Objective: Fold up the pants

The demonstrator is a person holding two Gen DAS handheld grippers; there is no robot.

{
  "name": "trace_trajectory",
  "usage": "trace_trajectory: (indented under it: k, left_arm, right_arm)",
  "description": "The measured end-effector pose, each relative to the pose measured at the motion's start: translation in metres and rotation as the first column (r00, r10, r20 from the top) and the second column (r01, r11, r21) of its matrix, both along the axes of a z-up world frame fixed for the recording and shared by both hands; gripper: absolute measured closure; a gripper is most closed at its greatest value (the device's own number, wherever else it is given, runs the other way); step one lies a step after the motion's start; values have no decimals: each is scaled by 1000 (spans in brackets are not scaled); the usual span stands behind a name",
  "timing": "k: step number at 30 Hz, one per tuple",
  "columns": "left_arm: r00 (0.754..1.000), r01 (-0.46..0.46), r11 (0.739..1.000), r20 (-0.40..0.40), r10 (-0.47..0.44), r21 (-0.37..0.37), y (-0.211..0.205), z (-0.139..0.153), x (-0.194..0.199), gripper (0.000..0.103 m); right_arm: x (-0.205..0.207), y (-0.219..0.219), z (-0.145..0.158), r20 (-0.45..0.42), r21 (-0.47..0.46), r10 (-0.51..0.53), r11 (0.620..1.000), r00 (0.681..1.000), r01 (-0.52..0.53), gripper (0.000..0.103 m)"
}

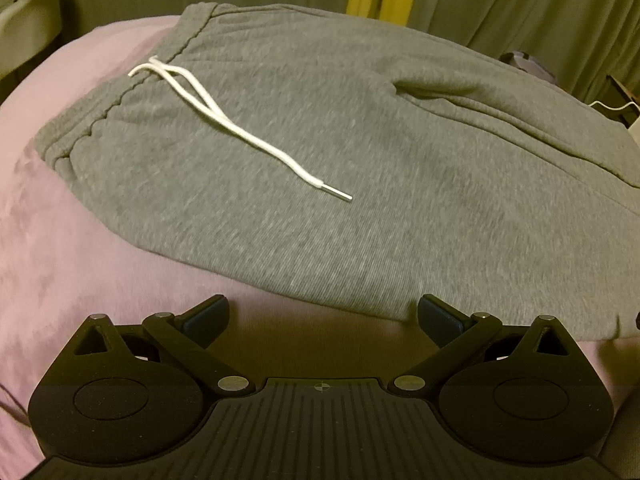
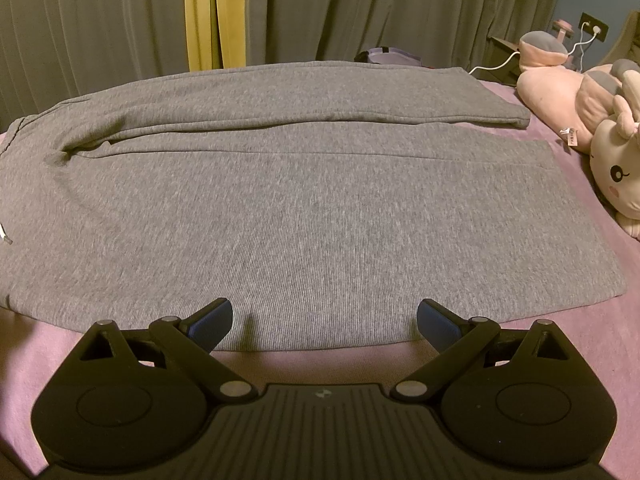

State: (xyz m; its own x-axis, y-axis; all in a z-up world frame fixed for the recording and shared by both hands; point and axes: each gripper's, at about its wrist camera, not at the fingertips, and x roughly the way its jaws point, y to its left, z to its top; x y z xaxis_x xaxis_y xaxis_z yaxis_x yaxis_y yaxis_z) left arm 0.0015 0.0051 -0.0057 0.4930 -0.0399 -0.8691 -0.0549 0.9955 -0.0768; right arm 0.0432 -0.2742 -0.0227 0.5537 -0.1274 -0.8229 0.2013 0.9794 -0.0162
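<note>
Grey sweatpants lie flat on a pink bed cover, waistband at the left, with a white drawstring lying across the front. In the right wrist view the two legs stretch to the right, side by side, cuffs near the plush toys. My left gripper is open and empty at the near edge of the pants by the hip. My right gripper is open and empty, its fingertips just over the near edge of the closer leg.
Pink and white plush toys lie on the bed at the right, past the cuffs. Grey-green curtains with a yellow strip hang behind the bed. A wall socket with a white cable is at the far right. Pink cover shows around the pants.
</note>
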Motion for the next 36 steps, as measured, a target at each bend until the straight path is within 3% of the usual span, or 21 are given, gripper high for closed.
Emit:
trace_trajectory:
  k: [36]
  left_arm:
    - [1000, -12, 1000, -15, 12, -18, 3, -2, 0, 0]
  right_arm:
    - [0, -1, -1, -1, 2, 0, 1000, 1000, 0, 4]
